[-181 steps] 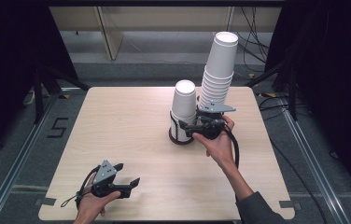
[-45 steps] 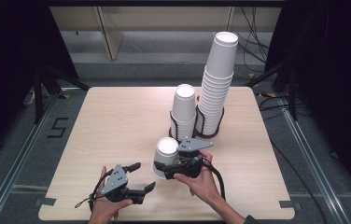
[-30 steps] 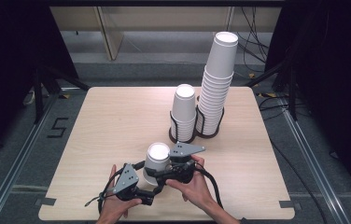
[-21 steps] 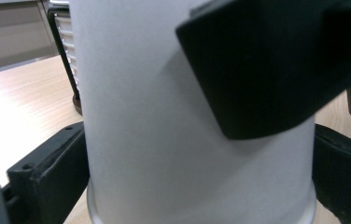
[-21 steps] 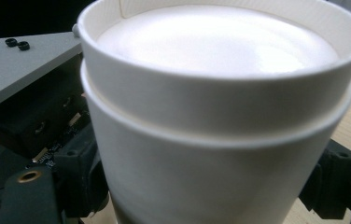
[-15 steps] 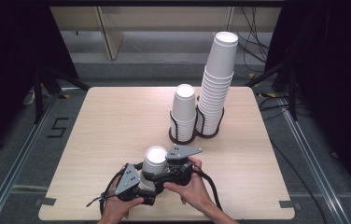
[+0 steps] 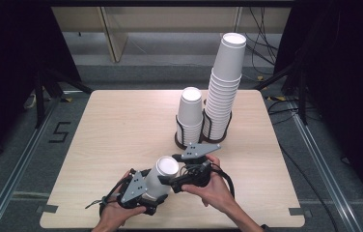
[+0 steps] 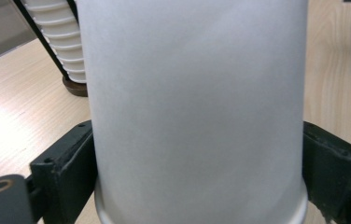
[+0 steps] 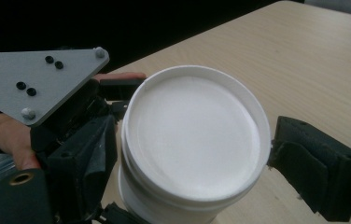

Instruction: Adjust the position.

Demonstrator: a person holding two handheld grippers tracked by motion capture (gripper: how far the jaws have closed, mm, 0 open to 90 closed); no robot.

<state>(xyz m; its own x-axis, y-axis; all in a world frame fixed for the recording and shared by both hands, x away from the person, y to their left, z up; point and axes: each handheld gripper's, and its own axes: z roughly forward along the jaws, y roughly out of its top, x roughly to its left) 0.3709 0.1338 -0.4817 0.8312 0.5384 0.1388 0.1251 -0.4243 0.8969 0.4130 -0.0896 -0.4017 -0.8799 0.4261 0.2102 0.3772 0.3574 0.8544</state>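
Between the closing left claw [image 7: 156, 192] jaws, gripped, stands an upside-down white cup [image 7: 161, 177].

Overhead light falls evenly on the bench [image 7: 121, 125], surroundings dark; the cup [image 8: 197, 107] looms soft and blurred close up, shadows faint, no glare

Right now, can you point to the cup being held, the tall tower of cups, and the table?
held cup [image 7: 161, 176]: high view, on its white side wall.
tall tower of cups [image 7: 225, 82]: high view, on its middle cups.
table [image 7: 121, 121]: high view, on bare wood.
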